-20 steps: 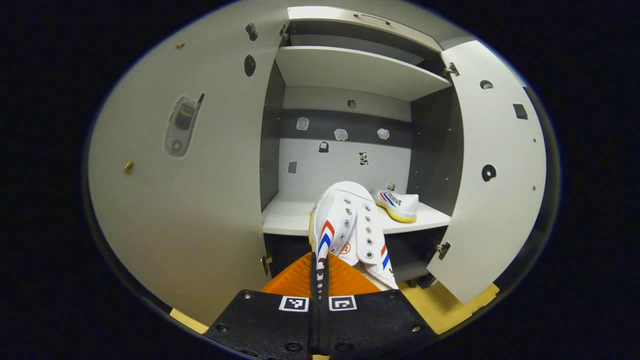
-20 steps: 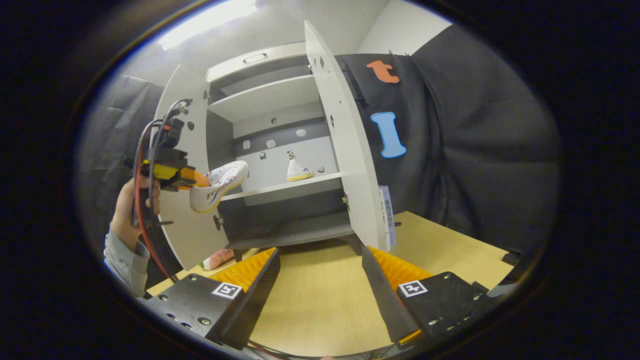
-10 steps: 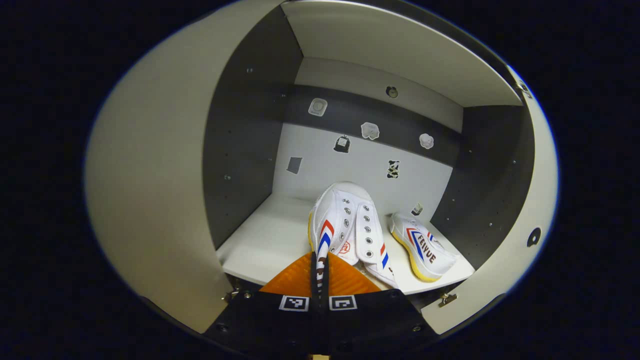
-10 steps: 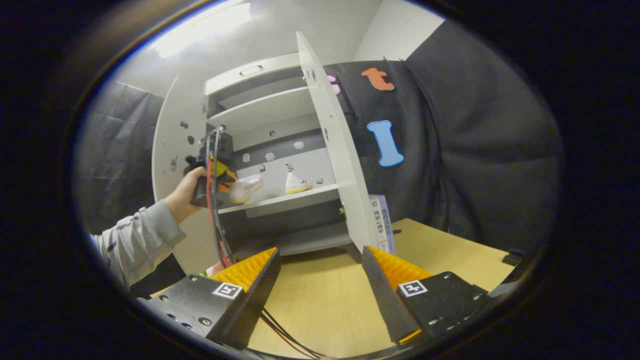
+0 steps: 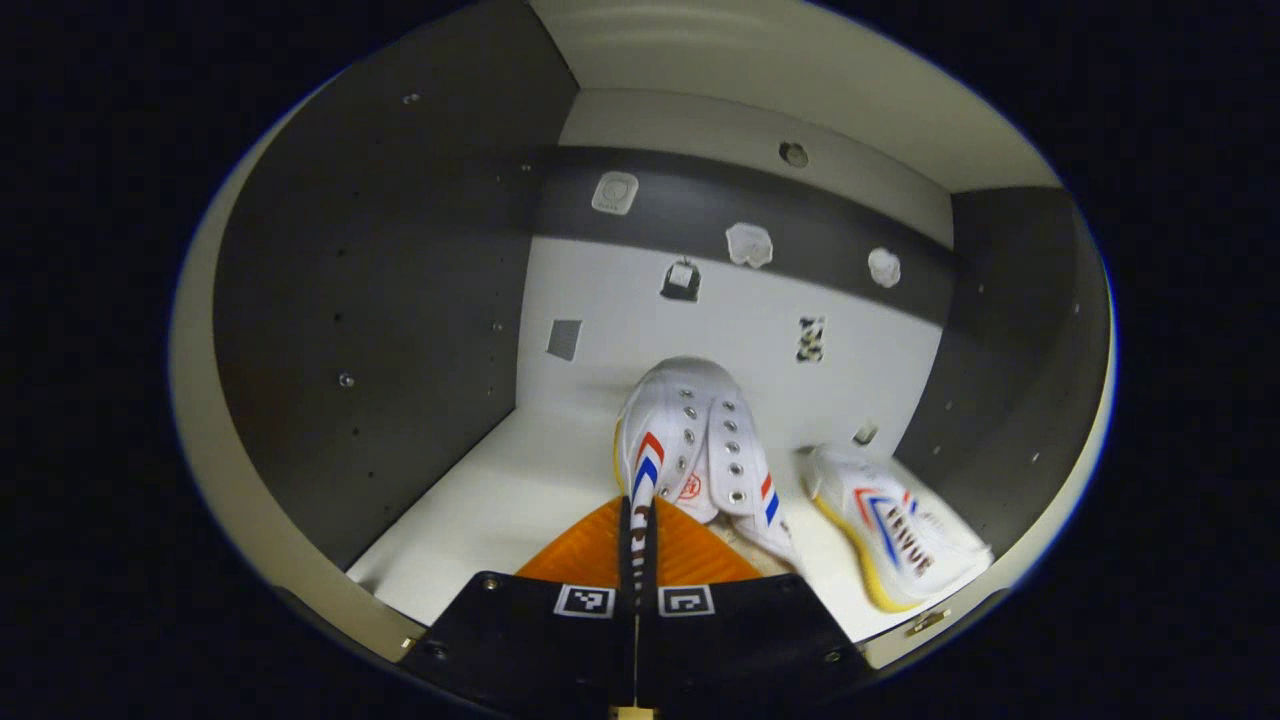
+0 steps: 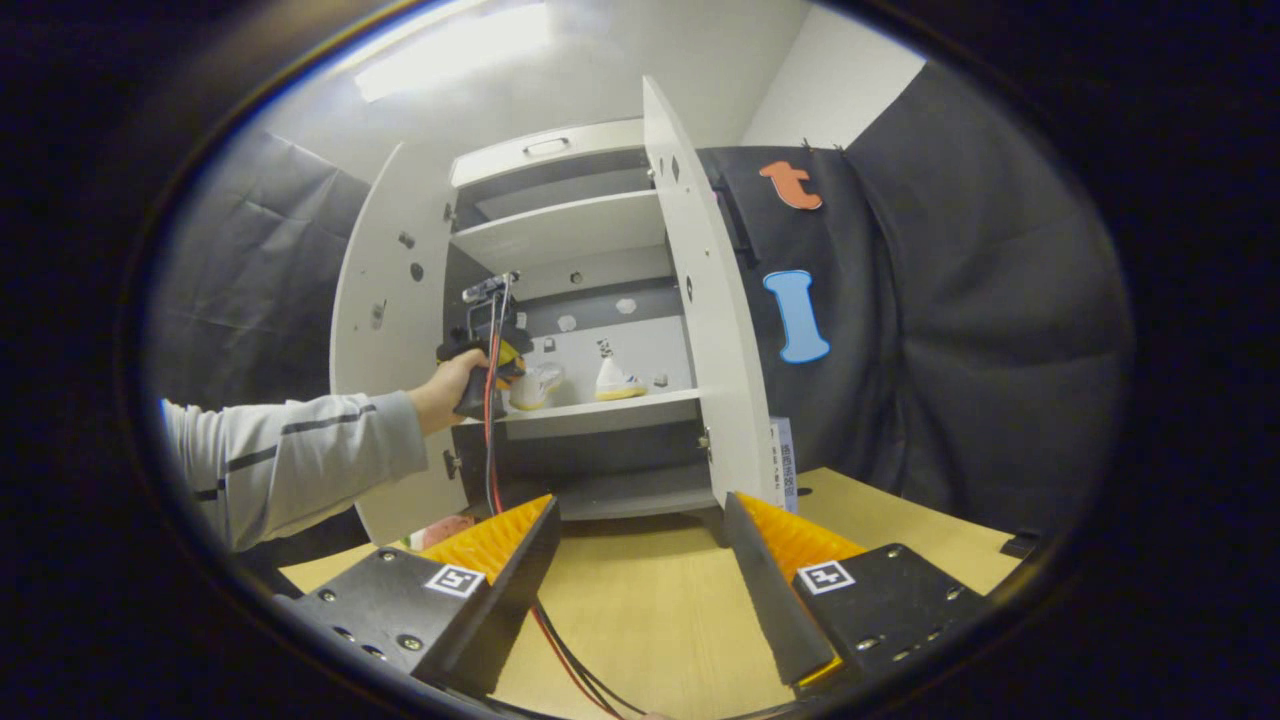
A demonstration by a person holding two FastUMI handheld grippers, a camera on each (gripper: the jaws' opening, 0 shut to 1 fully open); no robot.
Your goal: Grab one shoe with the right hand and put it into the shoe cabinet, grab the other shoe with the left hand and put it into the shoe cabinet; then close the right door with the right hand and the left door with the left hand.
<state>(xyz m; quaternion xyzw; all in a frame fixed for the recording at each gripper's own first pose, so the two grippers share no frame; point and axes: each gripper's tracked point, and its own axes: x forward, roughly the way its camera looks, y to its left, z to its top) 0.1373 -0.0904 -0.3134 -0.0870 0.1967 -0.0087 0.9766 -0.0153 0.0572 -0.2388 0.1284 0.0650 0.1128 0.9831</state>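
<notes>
My left gripper (image 5: 636,520) is shut on the side wall of a white shoe (image 5: 690,440) with red and blue stripes, held inside the cabinet just above its white shelf (image 5: 480,500). The other white shoe (image 5: 900,540), yellow-soled, lies on that shelf to the right. In the right gripper view, the left gripper (image 6: 490,350) and the held shoe (image 6: 535,385) are at the shelf (image 6: 600,410), beside the standing shoe (image 6: 615,380). My right gripper (image 6: 640,560) is open above the wooden table (image 6: 650,620), holding nothing. Both cabinet doors, left door (image 6: 385,340) and right door (image 6: 715,320), stand open.
A hand and grey sleeve (image 6: 290,460) reach from the left toward the cabinet. Red and black cables (image 6: 560,650) trail across the table. A book-like object (image 6: 785,470) stands behind the right door. Small stickers (image 5: 745,243) dot the cabinet's back wall (image 5: 700,300).
My left gripper has carried the shoe forward, from outside the open doors to deep inside the cabinet over the shelf. My right gripper has drawn back slightly and stayed open.
</notes>
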